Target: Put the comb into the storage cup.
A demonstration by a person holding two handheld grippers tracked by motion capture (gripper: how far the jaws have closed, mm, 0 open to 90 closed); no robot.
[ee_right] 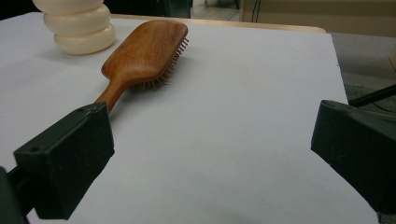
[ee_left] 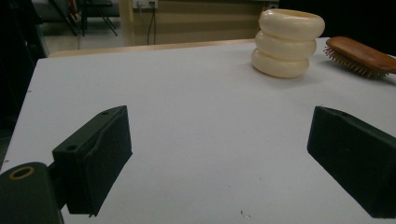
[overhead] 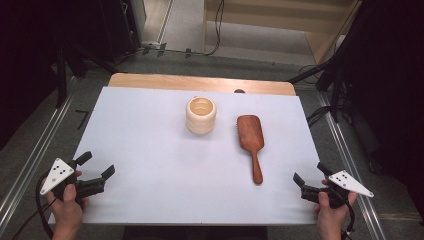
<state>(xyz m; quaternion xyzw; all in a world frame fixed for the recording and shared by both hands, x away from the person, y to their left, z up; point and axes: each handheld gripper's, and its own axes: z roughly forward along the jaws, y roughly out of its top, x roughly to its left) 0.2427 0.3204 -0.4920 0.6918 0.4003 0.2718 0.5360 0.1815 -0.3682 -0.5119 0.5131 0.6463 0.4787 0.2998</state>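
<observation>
A cream ribbed cup stands upright near the middle back of the white table. To its right lies a wooden hairbrush, bristles down, handle toward me. My left gripper rests at the front left edge, open, nothing between its jaws. My right gripper sits at the front right edge, open and empty. The left gripper view shows the cup and brush head far ahead past the left gripper. In the right gripper view the hairbrush lies ahead left of the right gripper, the cup beyond it.
A wooden strip runs along the table's far edge. Metal rails flank the table on both sides. Dark stands and cables sit beyond the back corners.
</observation>
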